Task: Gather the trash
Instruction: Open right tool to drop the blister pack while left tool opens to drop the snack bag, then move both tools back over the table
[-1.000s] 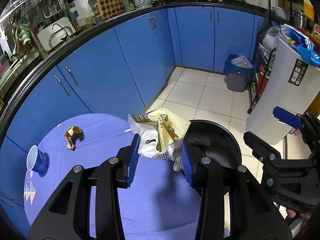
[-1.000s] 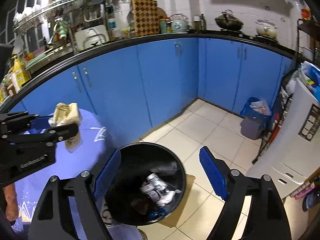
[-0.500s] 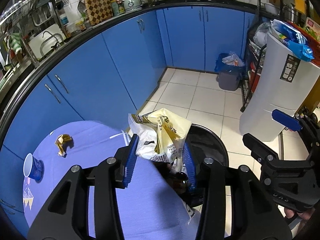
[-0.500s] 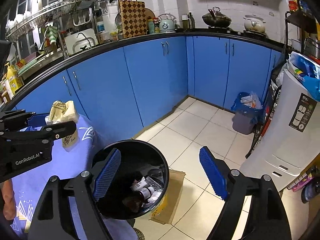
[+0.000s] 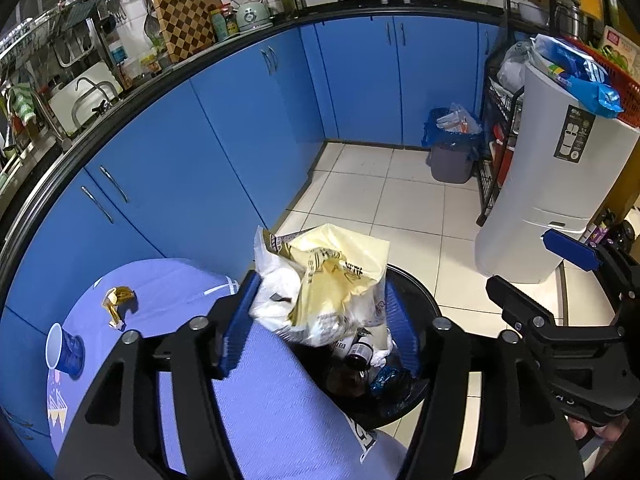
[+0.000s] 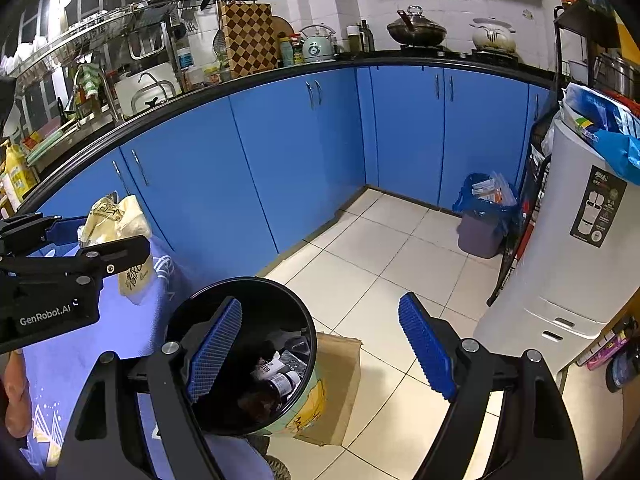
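My left gripper [image 5: 318, 320] is shut on a crumpled yellow and white plastic bag [image 5: 324, 276] and holds it above the rim of the black trash bin [image 5: 424, 304]. The bin holds bottles and wrappers [image 5: 360, 360]. In the right wrist view the bin [image 6: 240, 292] stands on the floor beside the purple-clothed table [image 6: 60, 360], and the bag [image 6: 120, 220] hangs in the left gripper at the left. My right gripper [image 6: 320, 344] is open and empty, over the bin's right side. A gold wrapper [image 5: 116, 300] and a blue paper cup [image 5: 64, 352] lie on the table [image 5: 260, 400].
Blue cabinets [image 6: 300, 152] curve behind. A white appliance [image 5: 552, 184] stands at the right, a small grey bin with a blue liner [image 5: 452, 152] in the far corner. A flattened cardboard piece [image 6: 336, 384] lies under the black bin. White tiled floor [image 6: 380, 264] lies beyond.
My left gripper has carried the bag from over the table edge to above the bin's opening. The right gripper has drawn back and up a little, staying open.
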Demonstrator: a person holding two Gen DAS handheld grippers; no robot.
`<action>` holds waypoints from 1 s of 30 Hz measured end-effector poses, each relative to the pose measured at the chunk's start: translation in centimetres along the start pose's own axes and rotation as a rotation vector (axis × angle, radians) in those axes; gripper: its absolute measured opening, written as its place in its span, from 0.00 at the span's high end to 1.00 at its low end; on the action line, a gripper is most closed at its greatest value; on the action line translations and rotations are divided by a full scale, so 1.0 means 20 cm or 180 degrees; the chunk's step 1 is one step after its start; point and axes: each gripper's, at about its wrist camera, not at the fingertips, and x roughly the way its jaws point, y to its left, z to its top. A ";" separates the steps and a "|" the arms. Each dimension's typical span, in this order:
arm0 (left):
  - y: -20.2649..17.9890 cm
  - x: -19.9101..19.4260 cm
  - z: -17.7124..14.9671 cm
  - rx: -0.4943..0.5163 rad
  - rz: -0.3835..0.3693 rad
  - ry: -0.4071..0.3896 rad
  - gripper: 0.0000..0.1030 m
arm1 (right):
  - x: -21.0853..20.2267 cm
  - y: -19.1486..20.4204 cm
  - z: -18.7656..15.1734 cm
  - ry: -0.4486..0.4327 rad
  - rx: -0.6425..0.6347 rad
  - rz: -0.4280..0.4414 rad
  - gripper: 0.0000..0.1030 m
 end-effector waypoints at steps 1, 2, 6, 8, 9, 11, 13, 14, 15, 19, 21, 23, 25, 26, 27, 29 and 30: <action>0.00 0.00 0.00 0.0001 0.0005 -0.0008 0.34 | 0.00 0.00 0.00 -0.0002 -0.0001 0.0001 0.23; 0.00 0.00 0.00 0.0005 0.0013 -0.0015 0.33 | 0.00 0.00 0.00 0.0000 -0.0003 0.0001 0.23; 0.00 0.00 0.01 -0.0014 -0.0004 0.0005 0.19 | 0.00 0.00 0.00 -0.0005 -0.0002 -0.0003 0.23; 0.01 -0.01 0.01 -0.0024 -0.0010 0.0015 0.14 | 0.00 0.00 0.00 -0.0015 0.0004 -0.0003 0.23; 0.02 -0.01 0.01 -0.0032 -0.0008 0.0025 0.11 | -0.01 0.00 0.01 -0.0017 0.0008 -0.0002 0.23; 0.03 -0.01 0.00 -0.0058 -0.0023 0.0026 0.08 | -0.01 -0.01 0.01 -0.0019 0.0005 -0.0006 0.23; 0.05 -0.02 0.00 -0.0095 -0.0049 0.0028 0.03 | -0.01 -0.01 0.01 -0.0028 0.0003 -0.0011 0.23; 0.06 -0.02 -0.01 -0.0116 -0.0050 0.0021 0.03 | -0.02 -0.01 0.01 -0.0035 0.0002 -0.0017 0.23; 0.07 -0.03 -0.01 -0.0132 -0.0047 0.0016 0.03 | -0.02 -0.01 0.01 -0.0043 0.0002 -0.0021 0.23; 0.11 -0.04 -0.01 -0.0220 -0.0028 0.0015 0.03 | -0.05 0.00 0.02 -0.0058 -0.0001 -0.0003 0.23; 0.14 -0.06 -0.02 -0.0251 -0.0003 0.0010 0.03 | -0.06 0.03 0.03 -0.0064 -0.0020 0.0006 0.23; 0.16 -0.07 -0.03 -0.0275 -0.0003 0.0003 0.03 | -0.07 0.05 0.04 -0.0072 -0.0049 0.0026 0.23; 0.18 -0.09 -0.04 -0.0292 0.0014 -0.0007 0.03 | -0.08 0.09 0.05 -0.0082 -0.0078 0.0044 0.23; 0.19 -0.10 -0.05 -0.0302 0.0021 -0.0014 0.03 | -0.08 0.11 0.06 -0.0087 -0.0096 0.0056 0.23; 0.21 -0.11 -0.06 -0.0314 0.0030 -0.0022 0.03 | -0.08 0.13 0.06 -0.0090 -0.0113 0.0063 0.23; 0.25 -0.12 -0.06 -0.0344 0.0052 -0.0040 0.03 | -0.09 0.18 0.07 -0.0096 -0.0165 0.0080 0.23; 0.27 -0.14 -0.07 -0.0377 0.0063 -0.0060 0.03 | -0.10 0.20 0.08 -0.0100 -0.0194 0.0090 0.23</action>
